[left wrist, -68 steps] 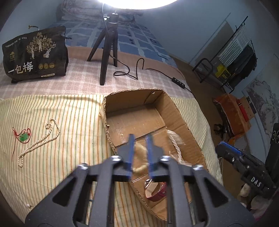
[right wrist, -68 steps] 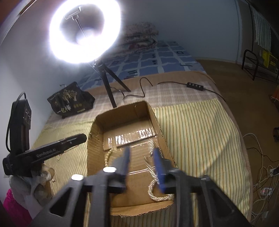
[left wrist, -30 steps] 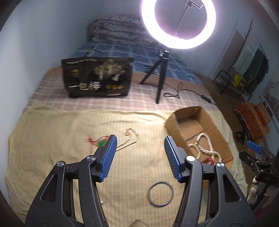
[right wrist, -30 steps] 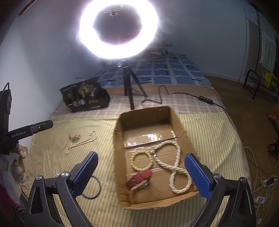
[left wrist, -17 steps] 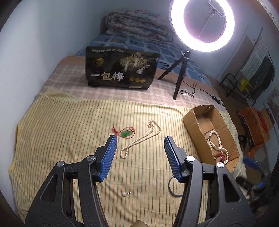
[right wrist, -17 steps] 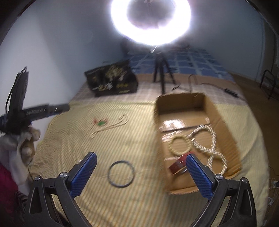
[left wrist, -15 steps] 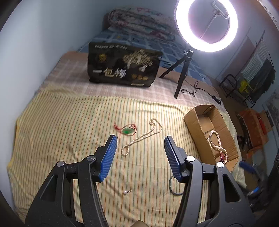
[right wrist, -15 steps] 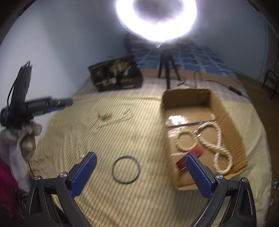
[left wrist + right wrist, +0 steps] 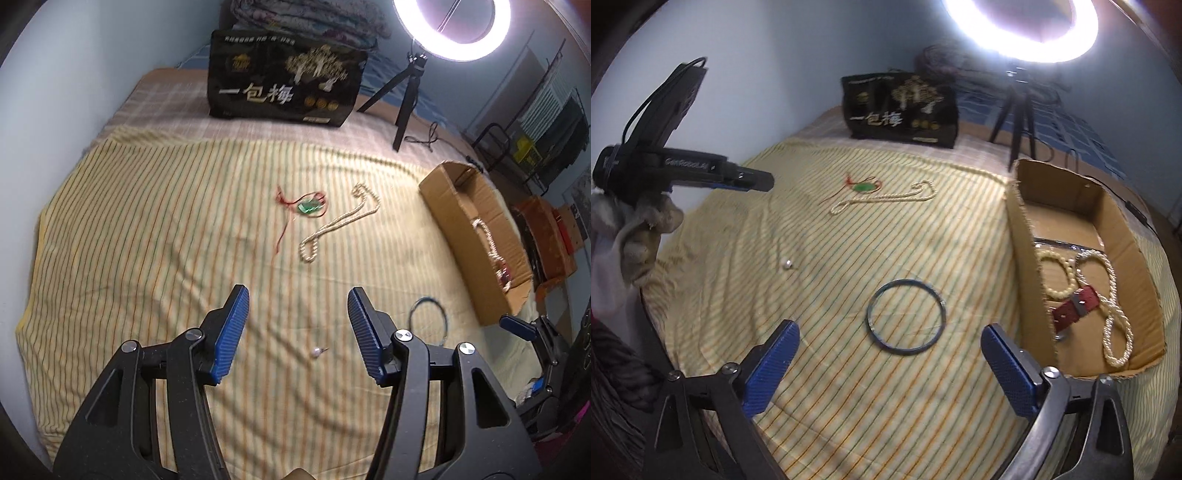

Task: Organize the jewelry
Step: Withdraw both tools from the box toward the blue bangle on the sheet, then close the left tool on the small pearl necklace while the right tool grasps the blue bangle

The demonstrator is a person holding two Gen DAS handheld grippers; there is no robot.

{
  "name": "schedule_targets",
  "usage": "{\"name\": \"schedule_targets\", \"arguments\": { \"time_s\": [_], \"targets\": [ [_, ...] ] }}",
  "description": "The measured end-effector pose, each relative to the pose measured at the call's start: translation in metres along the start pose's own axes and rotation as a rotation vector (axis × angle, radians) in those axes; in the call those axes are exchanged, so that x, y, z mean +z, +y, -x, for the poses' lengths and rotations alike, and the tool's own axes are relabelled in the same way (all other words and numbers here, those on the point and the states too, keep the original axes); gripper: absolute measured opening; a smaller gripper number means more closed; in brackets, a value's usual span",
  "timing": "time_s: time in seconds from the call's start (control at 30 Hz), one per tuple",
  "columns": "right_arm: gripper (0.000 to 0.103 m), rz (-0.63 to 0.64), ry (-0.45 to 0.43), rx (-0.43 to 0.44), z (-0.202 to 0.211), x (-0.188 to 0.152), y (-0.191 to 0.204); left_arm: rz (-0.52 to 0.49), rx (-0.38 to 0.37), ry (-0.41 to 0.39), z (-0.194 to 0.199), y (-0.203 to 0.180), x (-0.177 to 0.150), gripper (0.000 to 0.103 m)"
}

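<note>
On the striped yellow cloth lie a green pendant on a red cord (image 9: 309,205) (image 9: 863,188), a pearl necklace (image 9: 337,227) (image 9: 882,199), a small pearl earring (image 9: 317,352) (image 9: 786,263) and a dark bangle (image 9: 428,323) (image 9: 905,317). The cardboard box (image 9: 448,218) (image 9: 1021,229) at the right holds a bead bracelet (image 9: 1057,273), a twisted pearl necklace (image 9: 1113,306) and a red watch strap (image 9: 1075,306). My left gripper (image 9: 297,328) is open and empty, above the earring. My right gripper (image 9: 888,363) is wide open and empty, just short of the bangle.
A black printed bag (image 9: 284,81) (image 9: 901,110) stands at the back. A ring light on a tripod (image 9: 410,88) (image 9: 1015,99) stands behind the box, with its cable on the checked cloth. A wall runs along the left. A rack and boxes (image 9: 546,236) stand on the floor at right.
Both grippers have left the box, opened and pulled back. The left one has swung left over the cloth toward the earring. The right one has swung left and come closer to the bangle.
</note>
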State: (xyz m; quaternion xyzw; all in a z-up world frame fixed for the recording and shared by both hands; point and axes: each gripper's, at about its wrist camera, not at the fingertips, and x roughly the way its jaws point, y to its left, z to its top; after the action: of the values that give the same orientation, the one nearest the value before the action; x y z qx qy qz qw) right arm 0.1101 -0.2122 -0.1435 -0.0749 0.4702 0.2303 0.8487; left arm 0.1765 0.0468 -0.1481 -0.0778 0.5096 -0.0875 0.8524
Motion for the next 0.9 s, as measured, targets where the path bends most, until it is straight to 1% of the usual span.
{"name": "schedule_targets", "arguments": {
  "time_s": [0.03,0.1,0.2,0.27,0.33,0.37,0.43,0.5,0.57,0.67,0.8,0.9],
  "targets": [
    [0.094,0.008,0.009,0.006,-0.003,0.000,0.003,0.004,0.001,0.006,-0.004,0.002,-0.001,0.049],
    [0.091,0.018,0.032,0.020,-0.010,-0.001,0.008,0.019,-0.009,0.019,-0.011,0.005,-0.001,0.045],
    [0.085,0.024,0.074,0.026,-0.023,-0.003,0.012,0.044,-0.024,0.020,-0.021,0.007,0.004,0.045],
    [0.076,0.012,0.102,0.034,-0.032,-0.004,0.011,0.037,-0.041,0.031,-0.028,0.003,0.011,0.045],
    [0.070,-0.008,0.136,0.049,-0.041,-0.005,0.009,0.019,-0.041,0.034,-0.034,-0.001,0.018,0.045],
    [0.068,-0.015,0.148,0.054,-0.044,-0.005,0.007,0.012,-0.043,0.035,-0.037,-0.003,0.022,0.045],
    [0.068,-0.021,0.162,0.059,-0.048,-0.004,0.004,-0.005,-0.060,0.066,-0.048,-0.008,0.031,0.045],
    [0.064,-0.025,0.171,0.061,-0.052,-0.001,0.002,-0.004,-0.064,0.081,-0.059,-0.011,0.040,0.045],
    [0.058,-0.032,0.178,0.070,-0.055,0.003,0.000,0.000,-0.089,0.120,-0.072,-0.014,0.048,0.045],
    [0.052,-0.033,0.191,0.089,-0.060,0.009,0.000,-0.010,-0.085,0.146,-0.086,-0.021,0.058,0.045],
    [0.048,-0.016,0.205,0.094,-0.066,0.012,0.001,-0.023,-0.080,0.159,-0.099,-0.031,0.066,0.045],
    [0.045,-0.018,0.216,0.109,-0.069,0.012,0.000,-0.047,-0.060,0.169,-0.108,-0.038,0.068,0.045]
  ]
}}
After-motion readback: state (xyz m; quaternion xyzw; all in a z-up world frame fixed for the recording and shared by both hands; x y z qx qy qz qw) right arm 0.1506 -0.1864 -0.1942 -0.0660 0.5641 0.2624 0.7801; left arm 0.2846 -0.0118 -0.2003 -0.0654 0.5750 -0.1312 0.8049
